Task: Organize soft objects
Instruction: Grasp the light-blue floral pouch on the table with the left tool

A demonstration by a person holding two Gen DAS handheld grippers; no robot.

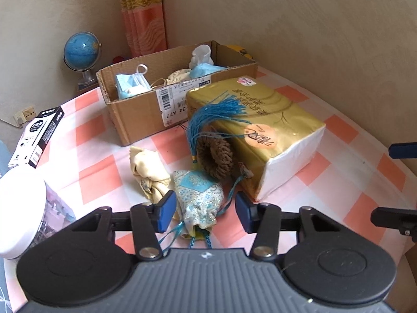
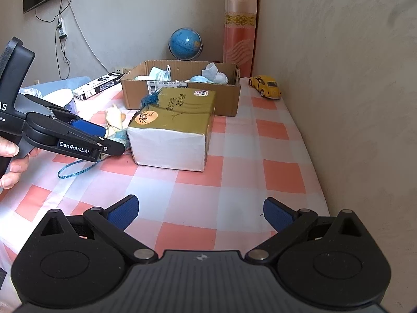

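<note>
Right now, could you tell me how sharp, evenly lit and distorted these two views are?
Left wrist view: sharp, soft daylight; fisheye bends the table edge, glare whitens the white lid at the left. Right wrist view: sharp too, the wall bows, dark vignette fills the corners.

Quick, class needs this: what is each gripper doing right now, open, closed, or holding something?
Left gripper: fingers either side of the brocade pouch, one touching it; a firm grip cannot be told.
Right gripper: open, holding nothing, above the checked tablecloth.

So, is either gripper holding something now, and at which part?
Nothing is gripped yet. The left gripper straddles the brocade pouch near its neck, one pad clear of it; the right gripper is empty.
</note>
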